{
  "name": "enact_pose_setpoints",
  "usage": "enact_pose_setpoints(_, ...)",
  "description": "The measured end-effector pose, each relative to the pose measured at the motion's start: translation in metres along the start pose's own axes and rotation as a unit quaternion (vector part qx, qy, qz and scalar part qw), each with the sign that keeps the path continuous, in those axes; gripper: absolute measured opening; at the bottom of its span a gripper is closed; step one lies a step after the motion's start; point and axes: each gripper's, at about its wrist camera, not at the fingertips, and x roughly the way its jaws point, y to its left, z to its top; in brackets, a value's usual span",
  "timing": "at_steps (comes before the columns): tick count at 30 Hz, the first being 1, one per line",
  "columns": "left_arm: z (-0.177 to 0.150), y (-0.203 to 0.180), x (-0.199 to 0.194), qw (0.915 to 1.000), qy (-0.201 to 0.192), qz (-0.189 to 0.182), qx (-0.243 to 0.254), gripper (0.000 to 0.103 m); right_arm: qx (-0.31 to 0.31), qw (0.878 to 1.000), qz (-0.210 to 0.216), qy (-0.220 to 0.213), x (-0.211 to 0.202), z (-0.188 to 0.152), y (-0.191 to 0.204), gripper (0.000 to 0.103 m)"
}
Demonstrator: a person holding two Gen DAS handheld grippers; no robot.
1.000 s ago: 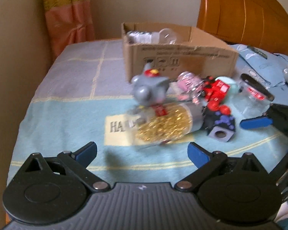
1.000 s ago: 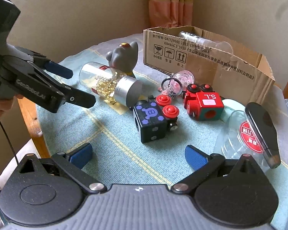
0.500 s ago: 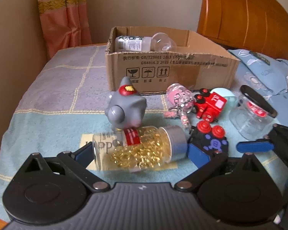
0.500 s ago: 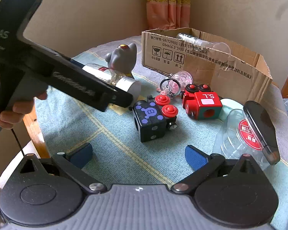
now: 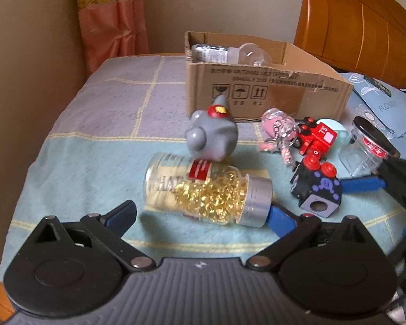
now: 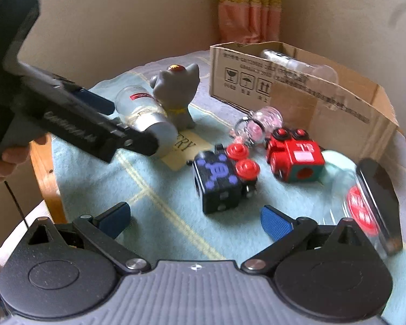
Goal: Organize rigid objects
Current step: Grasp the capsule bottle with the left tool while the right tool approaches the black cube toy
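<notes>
Left tongs (image 5: 201, 215) have closed in around the capsule bottle (image 5: 207, 191).

Plain beige walls (image 5: 230, 5) meet in a corner where a salmon-pink curtain (image 5: 113, 19) with a yellow patterned band hangs. A carved orange-brown wooden headboard (image 5: 365, 27) stands at the right. The table's wooden edge (image 6: 44, 173) shows under a pale blue and lilac cloth (image 5: 94, 140) crossed by yellow lines. Soft daylight.

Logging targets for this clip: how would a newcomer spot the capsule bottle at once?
Start at the cardboard box. In front of it stands a grey cat figurine, and the capsule bottle lies on its side against it. No neighbour has its clear body, yellow capsules and silver cap.
</notes>
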Motion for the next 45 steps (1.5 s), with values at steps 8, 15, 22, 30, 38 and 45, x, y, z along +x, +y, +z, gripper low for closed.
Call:
enact_pose_setpoints(8, -0.002, 0.006, -0.003, 0.9999, -0.005, -0.010, 0.002, 0.101, -0.008, 1.000, 0.007, 0.005, 0.020, 0.020, 0.004, 0.103)
enact_pose_setpoints(15, -0.001, 0.006, -0.002, 0.9994, -0.012, -0.022, 0.023, 0.101, -0.035, 0.999, 0.037, 0.016, 0.013, 0.015, 0.020, 0.103)
enact_pose_setpoints(22, 0.005, 0.002, 0.003, 0.9976, -0.033, -0.031, 0.053, 0.097, -0.026, 0.999, 0.027, 0.010, 0.010, 0.011, 0.023, 0.103)
enact_pose_setpoints(30, -0.001, 0.011, -0.007, 0.9985, -0.023, -0.018, 0.047, 0.093, -0.019, 0.999, 0.022, 0.018, 0.014, 0.016, 0.019, 0.103)
enact_pose_setpoints(38, -0.013, 0.036, -0.021, 0.9998, -0.017, 0.011, 0.008, 0.093, 0.013, 0.997, -0.007, 0.072, 0.027, 0.037, 0.018, 0.103)
enact_pose_setpoints(45, -0.012, 0.032, -0.020, 0.9995, -0.022, 0.016, 0.013, 0.093, 0.021, 0.996, -0.015, 0.083, 0.027, 0.040, 0.022, 0.103)
